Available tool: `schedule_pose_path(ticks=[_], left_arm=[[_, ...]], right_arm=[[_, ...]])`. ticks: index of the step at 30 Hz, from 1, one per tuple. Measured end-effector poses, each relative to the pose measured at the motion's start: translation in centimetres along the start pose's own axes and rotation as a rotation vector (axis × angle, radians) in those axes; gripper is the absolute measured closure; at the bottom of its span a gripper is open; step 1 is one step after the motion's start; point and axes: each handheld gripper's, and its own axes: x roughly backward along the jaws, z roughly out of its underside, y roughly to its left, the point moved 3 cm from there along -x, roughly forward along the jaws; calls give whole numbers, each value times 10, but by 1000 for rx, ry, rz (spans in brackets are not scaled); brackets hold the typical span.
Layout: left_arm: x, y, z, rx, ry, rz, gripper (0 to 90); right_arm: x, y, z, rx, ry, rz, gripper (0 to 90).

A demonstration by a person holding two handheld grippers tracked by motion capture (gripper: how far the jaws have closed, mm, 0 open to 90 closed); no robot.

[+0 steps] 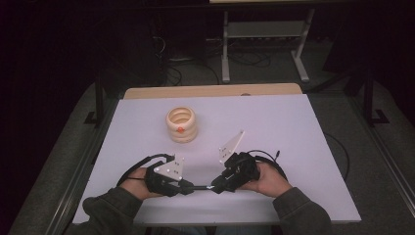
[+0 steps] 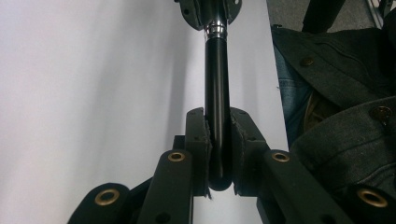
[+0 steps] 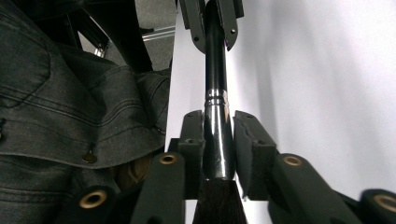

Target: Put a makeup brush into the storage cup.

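My left tongs [image 2: 218, 140] and right tongs [image 3: 218, 144] both clamp black brush [image 1: 199, 187]; uneven pull risks slipping handle, dropping it on tabletop [image 1: 274, 122].

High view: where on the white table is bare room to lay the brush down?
Bare: the table right of the stacked rings, and its left side. Crowded: the near edge, where left gripper and right gripper hold the brush.

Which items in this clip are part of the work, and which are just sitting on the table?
In use:
makeup brush, held at both ends
left tool, clamped on its handle
right tool, around its ferrule

Lying about:
stack of cream rings, far side of the white table
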Motion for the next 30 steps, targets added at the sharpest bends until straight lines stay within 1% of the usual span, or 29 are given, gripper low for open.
schedule_pose_path(ticks=[1, 3, 4, 5, 7, 9, 10, 11, 13, 14, 16, 17, 19, 20, 21, 22, 23, 24, 25, 26, 27, 28, 29, 30], left_arm=[[0, 0, 0, -1, 0, 3, 792], [0, 1, 1, -2, 0, 1, 792], [0, 1, 1, -2, 3, 3, 792], [-1, 1, 1, -5, 7, 3, 792], [-2, 1, 1, 0, 11, 1, 790], [-4, 1, 0, 7, 30, -19, 777], [-5, 2, 0, 13, 38, -27, 730], [-6, 3, 0, 20, 49, -24, 694], [-8, 3, -1, 26, 79, -35, 636], [-10, 3, -2, 28, 80, -37, 631], [-12, 2, -5, 27, 80, -38, 636], [-13, 2, -6, 28, 81, -41, 648], [-16, 2, -7, 34, 89, -39, 650], [-16, 2, -7, 25, 100, -37, 662], [-17, 3, -8, 6, 117, -36, 681], [-19, 1, -8, 23, 106, -23, 695], [-19, 1, -9, 7, 116, -24, 721], [-20, 0, -8, 12, 114, -21, 743], [-20, 0, -8, 8, 119, -28, 780], [-20, -1, -8, 14, 121, -27, 784], [-19, 1, -7, 4, 116, -43, 787], [-18, 1, -7, 10, 108, -48, 789], [-17, 1, -6, 24, 90, -42, 791], [-15, 1, -5, 36, 76, -45, 792]], right_arm=[[-1, 0, 0, -6, 5, 4, 684], [-3, 0, 0, 4, 16, 6, 688], [-4, 0, 0, 8, 22, 6, 732], [-4, 1, 0, 11, 21, 1, 742], [-5, 1, -1, 8, 31, 8, 749], [-5, 0, -2, 16, 48, 25, 750], [-5, 1, -3, 10, 63, 32, 751], [-5, 0, -4, 15, 79, 40, 751], [-6, -1, -7, 29, 117, 65, 751], [-7, -1, -9, 40, 142, 75, 751], [-9, 0, -14, 42, 210, 111, 751], [-10, 2, -16, 49, 238, 117, 751], [-12, 4, -23, 78, 274, 125, 752], [-13, 6, -27, 83, 282, 132, 752], [-12, 7, -30, 94, 287, 132, 752], [-12, 8, -34, 98, 291, 132, 752], [-11, 8, -37, 114, 297, 149, 752], [-10, 10, -39, 119, 300, 148, 752], [-10, 11, -42, 120, 306, 147, 752], [-9, 13, -44, 125, 307, 150, 751], [-9, 14, -46, 129, 305, 153, 750], [-8, 14, -48, 141, 288, 165, 744], [-6, 14, -50, 139, 255, 164, 730], [-3, 14, -50, 133, 217, 166, 628]])
